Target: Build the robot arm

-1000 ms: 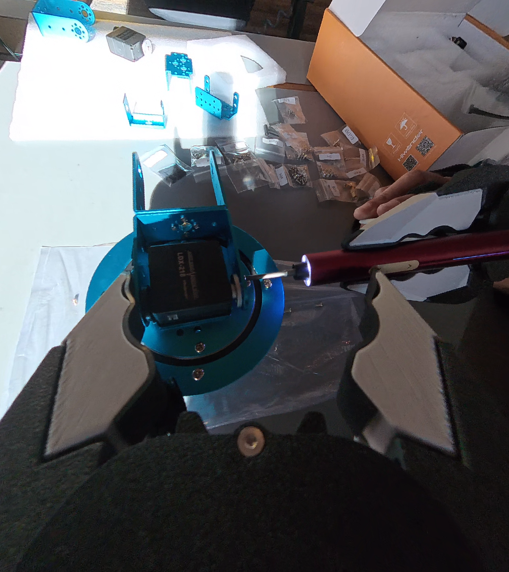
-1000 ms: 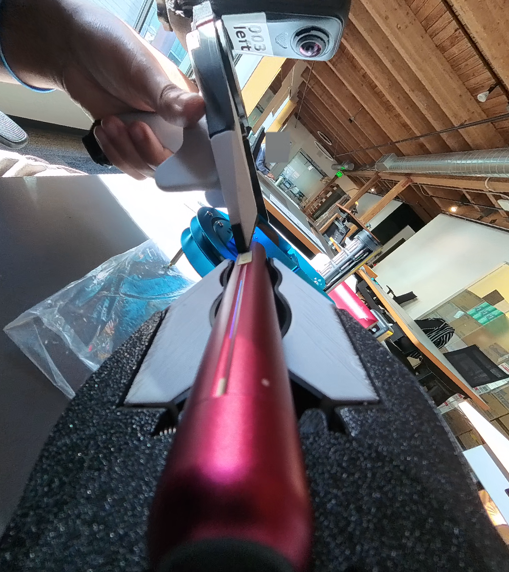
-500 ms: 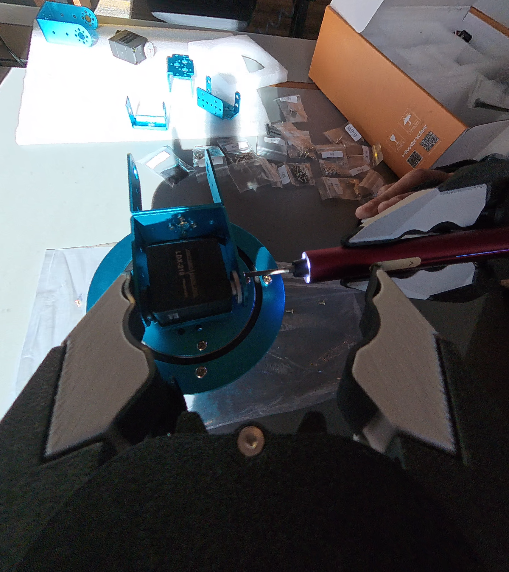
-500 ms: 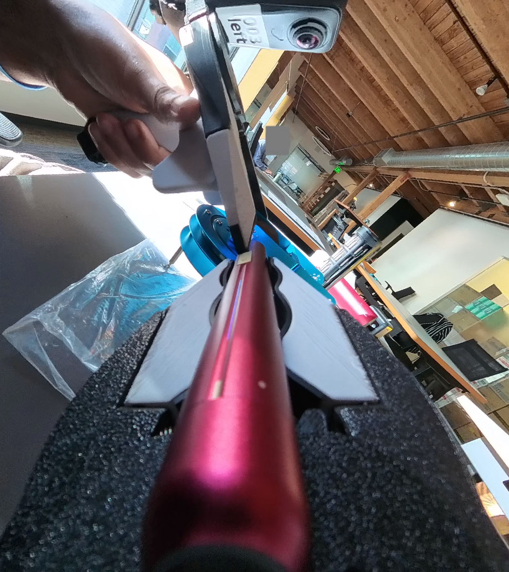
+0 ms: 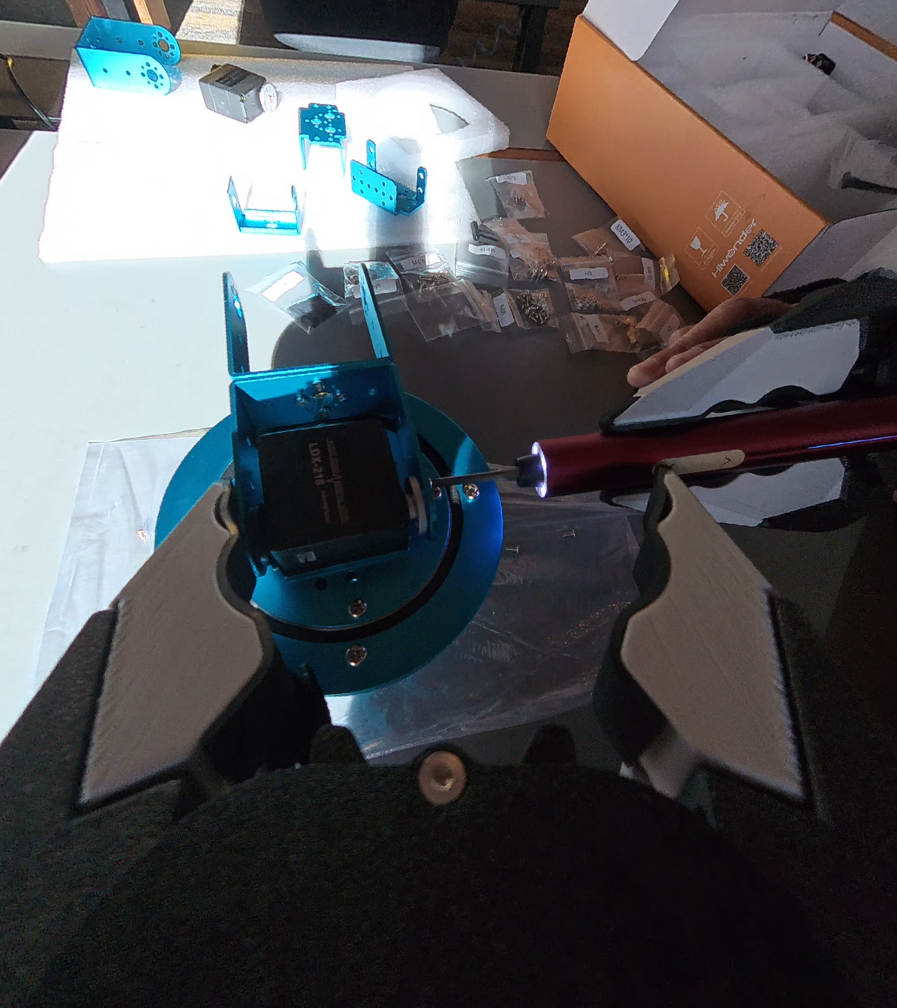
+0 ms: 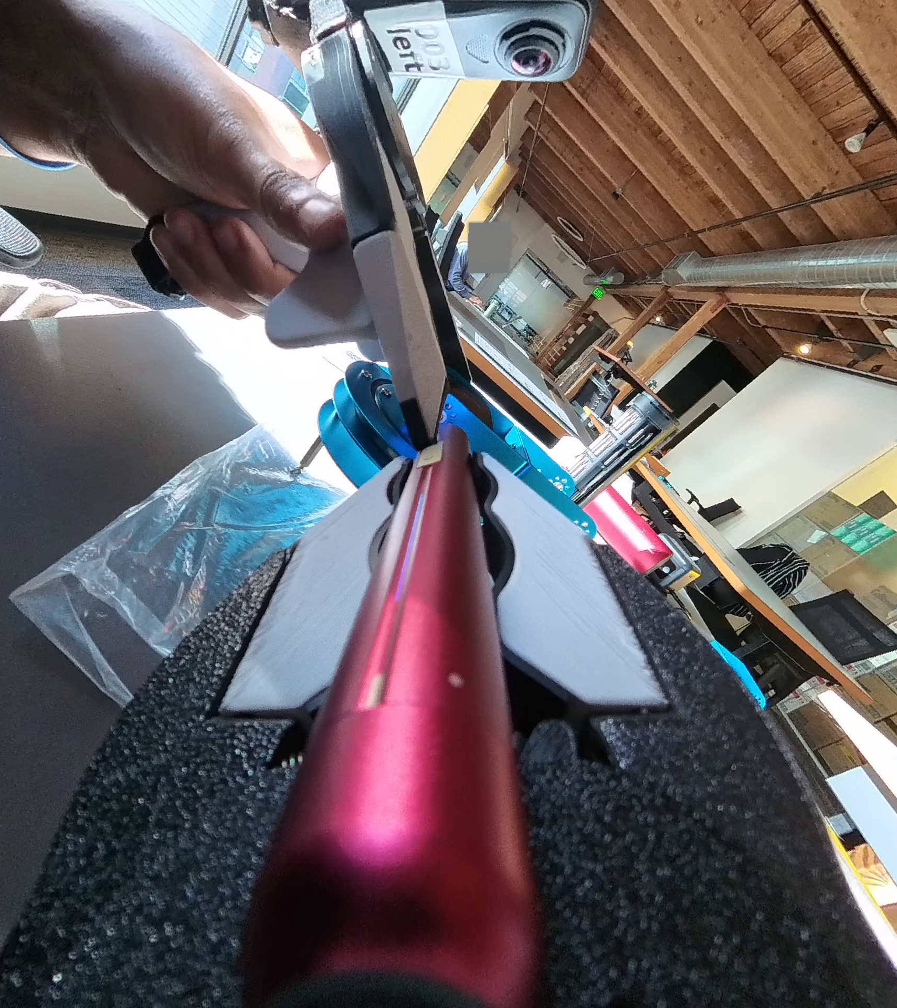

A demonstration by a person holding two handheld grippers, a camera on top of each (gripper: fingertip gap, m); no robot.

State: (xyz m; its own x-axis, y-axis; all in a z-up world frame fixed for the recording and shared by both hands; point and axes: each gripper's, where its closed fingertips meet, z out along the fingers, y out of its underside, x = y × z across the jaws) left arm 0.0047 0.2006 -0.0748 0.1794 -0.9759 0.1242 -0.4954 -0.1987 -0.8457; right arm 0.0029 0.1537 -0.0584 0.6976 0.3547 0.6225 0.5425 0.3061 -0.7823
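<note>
- Black servo block (image 5: 326, 491): seated in a blue metal bracket (image 5: 315, 393) on a round blue base (image 5: 408, 643), centre of the worktop (image 5: 15, 382), atop a clear plastic sheet (image 5: 544, 627).
- Red powered screwdriver (image 5: 735, 447): lit tip, bit touching the right side of the servo block; lies roughly level.
- Right claw (image 6: 438, 469): clenched on the red powered screwdriver, fingers either side of its barrel.
- Left claw (image 5: 435, 551): released, jaws spread wide; left finger (image 5: 179, 627) touching or just beside the bracket, right finger near the screwdriver.
- Small bags of screws (image 5: 533, 283): scattered behind the base.
- Loose blue brackets (image 5: 386, 185): on white foam (image 5: 162, 218), far side.
- Orange carton (image 5: 669, 163): open, far right.
</note>
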